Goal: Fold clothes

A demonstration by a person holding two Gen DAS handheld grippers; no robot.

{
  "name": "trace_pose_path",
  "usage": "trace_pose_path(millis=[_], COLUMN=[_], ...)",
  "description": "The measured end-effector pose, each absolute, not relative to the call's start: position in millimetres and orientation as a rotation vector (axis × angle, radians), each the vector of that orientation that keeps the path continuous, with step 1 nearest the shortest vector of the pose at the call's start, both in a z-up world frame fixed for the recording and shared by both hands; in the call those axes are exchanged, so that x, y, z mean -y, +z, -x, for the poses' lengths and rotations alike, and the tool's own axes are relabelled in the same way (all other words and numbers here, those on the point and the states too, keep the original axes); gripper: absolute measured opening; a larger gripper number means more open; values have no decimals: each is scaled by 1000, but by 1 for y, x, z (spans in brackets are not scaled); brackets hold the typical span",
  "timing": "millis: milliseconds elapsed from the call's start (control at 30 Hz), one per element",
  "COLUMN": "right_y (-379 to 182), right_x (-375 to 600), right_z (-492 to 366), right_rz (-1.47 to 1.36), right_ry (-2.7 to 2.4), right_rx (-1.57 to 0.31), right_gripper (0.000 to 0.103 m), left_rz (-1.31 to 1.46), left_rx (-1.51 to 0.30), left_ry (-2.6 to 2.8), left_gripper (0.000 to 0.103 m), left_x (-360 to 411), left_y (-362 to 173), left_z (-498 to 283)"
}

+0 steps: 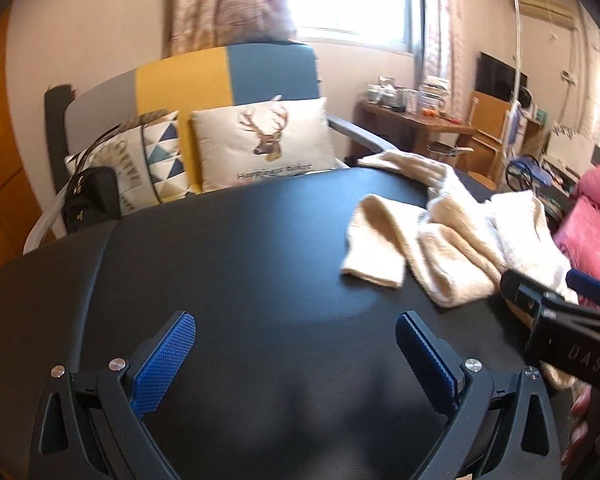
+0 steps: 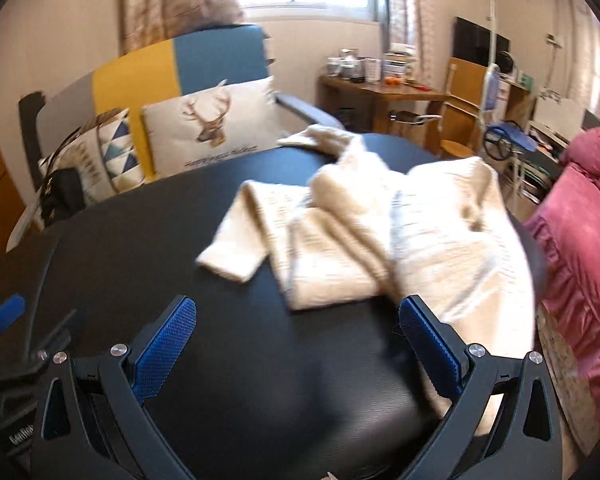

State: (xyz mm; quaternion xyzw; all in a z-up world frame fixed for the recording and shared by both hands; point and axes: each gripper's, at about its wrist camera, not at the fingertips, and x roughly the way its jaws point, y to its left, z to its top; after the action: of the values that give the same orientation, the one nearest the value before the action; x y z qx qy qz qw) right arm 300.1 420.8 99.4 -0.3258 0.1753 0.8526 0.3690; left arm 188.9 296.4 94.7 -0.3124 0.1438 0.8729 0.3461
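Note:
A cream knit sweater [image 2: 440, 232] lies crumpled on the black table [image 2: 260, 380], toward its right side. One sleeve [image 2: 240, 240] stretches left and its cuff lies flat. In the left wrist view the sweater [image 1: 452, 236] sits far right, well beyond my left gripper [image 1: 296, 344], which is open over bare tabletop [image 1: 240, 264]. My right gripper [image 2: 296, 336] is open too; its right finger rests at the sweater's near edge, nothing pinched. The right gripper [image 1: 560, 300] also shows at the right edge of the left wrist view.
Behind the table stands a grey, yellow and blue chair [image 1: 220, 72] with a deer cushion [image 1: 264, 140] and a black bag [image 1: 92, 196]. A pink quilt [image 2: 580, 220] lies to the right. A wooden desk [image 2: 380, 96] with clutter stands under the window.

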Motion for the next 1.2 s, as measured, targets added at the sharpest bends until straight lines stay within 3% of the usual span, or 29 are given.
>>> trace_pose_path(millis=[633, 1200], right_y=[118, 146], right_x=[-447, -433], right_z=[-361, -383], right_rz=[677, 524], right_ry=[2085, 2083], right_rx=[-457, -403], right_gripper=[103, 103], left_rz=[762, 727], left_rx=[-522, -397], left_ry=[2215, 2175], left_gripper=[103, 103], left_x=[-341, -349], left_y=[109, 134], left_z=[-220, -232])
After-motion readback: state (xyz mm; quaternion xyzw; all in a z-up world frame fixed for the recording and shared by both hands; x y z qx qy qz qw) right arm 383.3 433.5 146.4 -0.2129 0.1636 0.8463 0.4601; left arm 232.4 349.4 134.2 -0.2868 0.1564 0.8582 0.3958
